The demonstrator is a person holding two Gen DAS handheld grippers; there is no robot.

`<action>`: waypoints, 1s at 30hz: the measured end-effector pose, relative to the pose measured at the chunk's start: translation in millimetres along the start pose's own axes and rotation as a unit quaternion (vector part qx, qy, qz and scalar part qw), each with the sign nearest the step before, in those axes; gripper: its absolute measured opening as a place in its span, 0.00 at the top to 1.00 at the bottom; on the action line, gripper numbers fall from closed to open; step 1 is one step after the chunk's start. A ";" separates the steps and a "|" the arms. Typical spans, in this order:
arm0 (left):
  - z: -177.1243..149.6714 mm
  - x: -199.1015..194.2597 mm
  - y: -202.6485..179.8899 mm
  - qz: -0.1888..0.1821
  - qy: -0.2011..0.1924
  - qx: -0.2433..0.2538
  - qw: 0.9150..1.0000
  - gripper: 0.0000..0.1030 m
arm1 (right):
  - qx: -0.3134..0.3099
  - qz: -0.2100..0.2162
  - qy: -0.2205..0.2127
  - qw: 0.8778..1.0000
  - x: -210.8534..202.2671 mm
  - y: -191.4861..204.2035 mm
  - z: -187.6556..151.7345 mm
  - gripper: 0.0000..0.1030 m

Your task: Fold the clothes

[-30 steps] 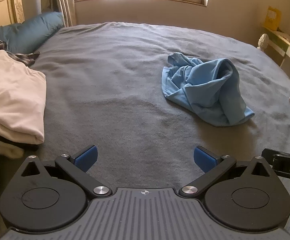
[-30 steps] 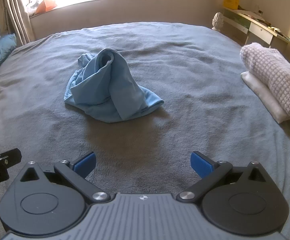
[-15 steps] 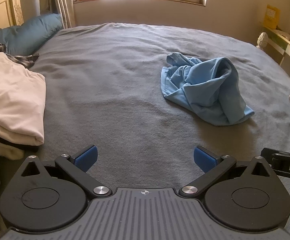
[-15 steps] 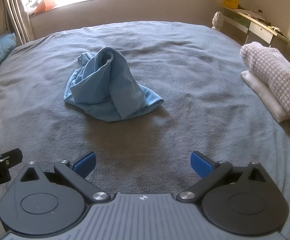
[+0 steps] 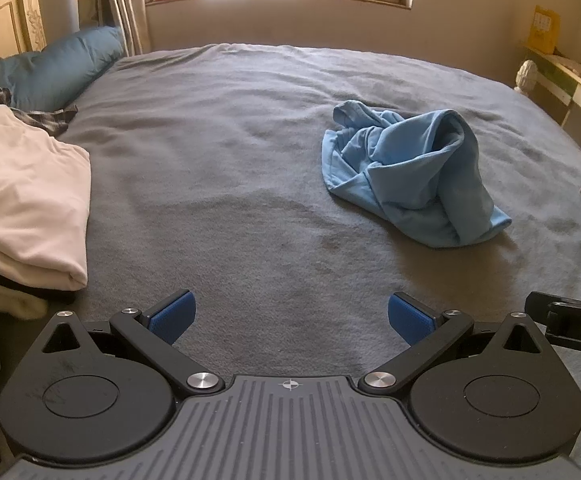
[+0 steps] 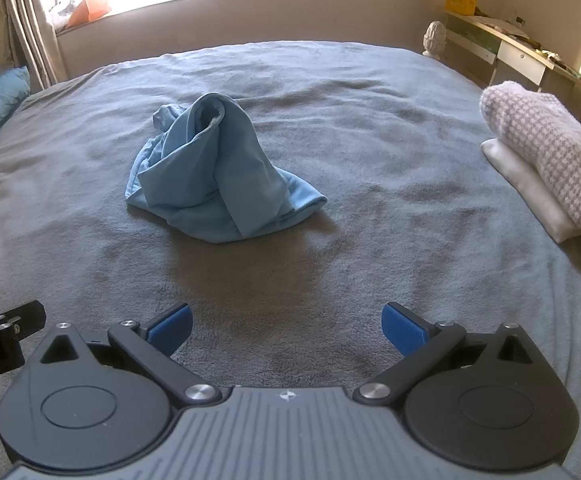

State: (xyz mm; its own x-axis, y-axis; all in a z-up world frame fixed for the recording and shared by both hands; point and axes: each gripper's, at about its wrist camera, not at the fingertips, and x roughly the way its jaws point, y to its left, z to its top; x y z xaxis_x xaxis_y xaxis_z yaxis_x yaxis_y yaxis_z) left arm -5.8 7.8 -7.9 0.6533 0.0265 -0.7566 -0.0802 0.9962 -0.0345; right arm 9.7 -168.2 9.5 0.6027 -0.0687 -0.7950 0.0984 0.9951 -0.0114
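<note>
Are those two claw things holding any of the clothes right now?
No, nothing is held. The left gripper and right gripper are both wide open above the grey blanket, well short of the crumpled blue garment.

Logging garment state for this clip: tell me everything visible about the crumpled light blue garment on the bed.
The crumpled light blue garment is soft knit-looking fabric, unfolded, bunched into a peaked heap with a rolled opening on top and a hemmed edge splayed toward the right. It lies mid-bed on the grey blanket, touching nothing else; both open grippers sit short of it.
</note>
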 end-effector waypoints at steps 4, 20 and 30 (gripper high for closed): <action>0.8 1.5 1.0 -0.001 -0.002 -0.006 1.000 0.00 | 0.003 0.000 0.003 1.000 3.1 -1.1 0.3 0.00; 5.8 38.6 12.9 -0.018 -0.008 -0.042 0.999 0.00 | 0.001 0.029 -0.045 0.999 18.4 -11.4 16.7 0.00; 21.9 97.1 6.2 -0.015 -0.047 -0.028 0.998 0.00 | 0.006 0.088 -0.130 0.988 48.7 -21.2 94.4 0.00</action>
State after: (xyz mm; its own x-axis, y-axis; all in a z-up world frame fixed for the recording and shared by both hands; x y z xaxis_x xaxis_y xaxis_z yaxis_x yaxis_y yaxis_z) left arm 73.6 18.4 -67.2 0.7232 0.0078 -0.6906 -0.0999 0.9906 -0.0934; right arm 111.8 -199.3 28.3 0.7935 0.0885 -0.6021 -0.0182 0.9924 0.1219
